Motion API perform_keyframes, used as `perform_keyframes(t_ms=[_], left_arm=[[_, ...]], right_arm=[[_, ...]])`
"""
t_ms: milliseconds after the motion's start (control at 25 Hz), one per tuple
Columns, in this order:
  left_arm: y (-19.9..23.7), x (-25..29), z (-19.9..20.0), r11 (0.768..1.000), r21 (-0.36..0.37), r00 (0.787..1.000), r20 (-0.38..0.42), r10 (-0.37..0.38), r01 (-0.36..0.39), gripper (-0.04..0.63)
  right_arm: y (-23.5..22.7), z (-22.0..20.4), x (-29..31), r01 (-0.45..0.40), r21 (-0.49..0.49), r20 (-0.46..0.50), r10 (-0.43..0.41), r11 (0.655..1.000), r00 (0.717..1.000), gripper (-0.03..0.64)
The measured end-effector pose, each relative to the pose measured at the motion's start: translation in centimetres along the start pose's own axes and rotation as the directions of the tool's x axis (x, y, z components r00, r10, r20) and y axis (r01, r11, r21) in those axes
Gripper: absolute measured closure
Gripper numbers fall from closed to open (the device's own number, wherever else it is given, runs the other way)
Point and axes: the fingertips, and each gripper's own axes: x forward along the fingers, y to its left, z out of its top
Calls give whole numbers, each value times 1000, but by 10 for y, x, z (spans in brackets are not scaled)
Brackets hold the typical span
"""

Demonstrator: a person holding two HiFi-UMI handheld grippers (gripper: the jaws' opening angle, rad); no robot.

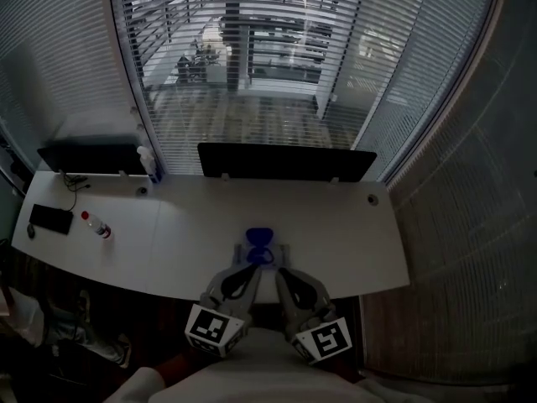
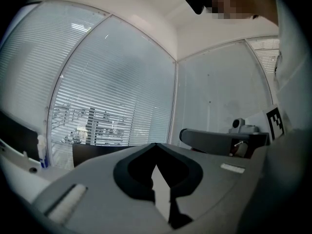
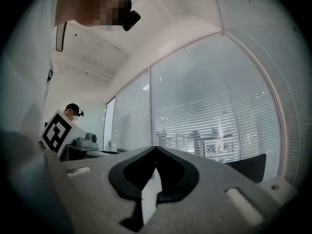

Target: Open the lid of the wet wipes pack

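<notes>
The wet wipes pack (image 1: 259, 240), blue on top, lies on the white desk (image 1: 336, 233) near its front edge; its lid detail is too small to make out. Both grippers sit side by side just in front of it, pointing level toward it. The left gripper (image 1: 251, 266) has its tips close to the pack's near left side, and the right gripper (image 1: 282, 271) is close to its near right side. I cannot tell whether either touches it. In the left gripper view the left gripper (image 2: 156, 149) has its jaws together and empty. The right gripper (image 3: 156, 151) looks the same. Neither gripper view shows the pack.
Two black monitors (image 1: 285, 162) (image 1: 88, 158) stand along the desk's far edge before the window blinds. A spray bottle (image 1: 149, 164), a small red-capped bottle (image 1: 96, 226) and a black flat item (image 1: 52, 218) are at the left. Another person (image 3: 73, 111) stands far off.
</notes>
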Motion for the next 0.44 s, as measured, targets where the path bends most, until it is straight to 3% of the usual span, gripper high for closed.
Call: perform_keyframes(t_ms=[440], left_arm=[[7,-1,3,1000,-5,1000,7,11,-11,592]], right_arm=[[0,-1,4,11,7,-22,-11,1000,1000,617]])
